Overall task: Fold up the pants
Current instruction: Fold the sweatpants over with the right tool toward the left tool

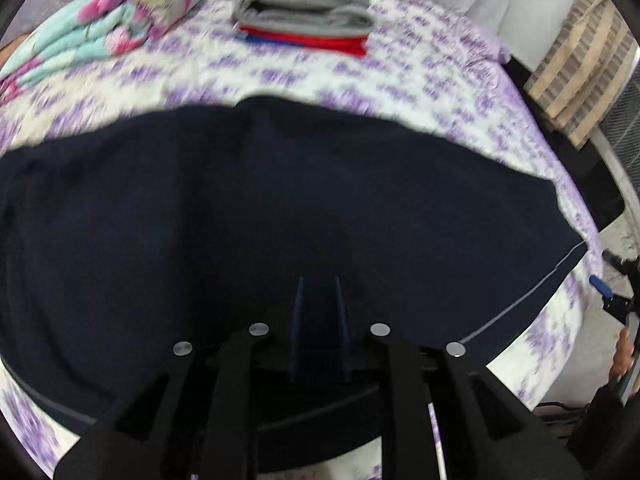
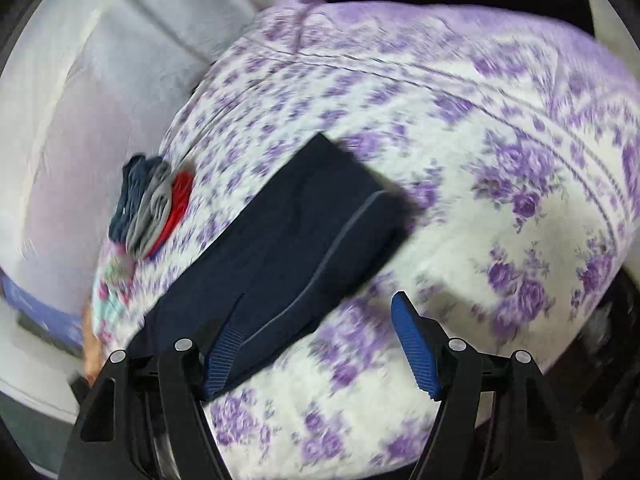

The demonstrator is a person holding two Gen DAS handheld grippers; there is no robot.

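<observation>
Dark navy pants (image 1: pixel 256 200) with a thin grey side stripe lie flat across the purple-flowered bed sheet (image 1: pixel 400 80). My left gripper (image 1: pixel 319 292) is low over the near edge of the pants, its blue fingers close together; whether fabric is pinched between them I cannot tell. In the right wrist view the pants (image 2: pixel 288 240) lie as a long folded band. My right gripper (image 2: pixel 316 312) is open, hovering by the pants' near edge; its left finger (image 2: pixel 224 348) overlaps the fabric, the right finger (image 2: pixel 414 344) is over the sheet.
A stack of folded clothes (image 1: pixel 304 12), blue, grey and red, sits at the far side of the bed, also in the right wrist view (image 2: pixel 152 208). A floral blanket (image 1: pixel 108 28) lies far left. A striped cushion (image 1: pixel 580 64) is right of the bed.
</observation>
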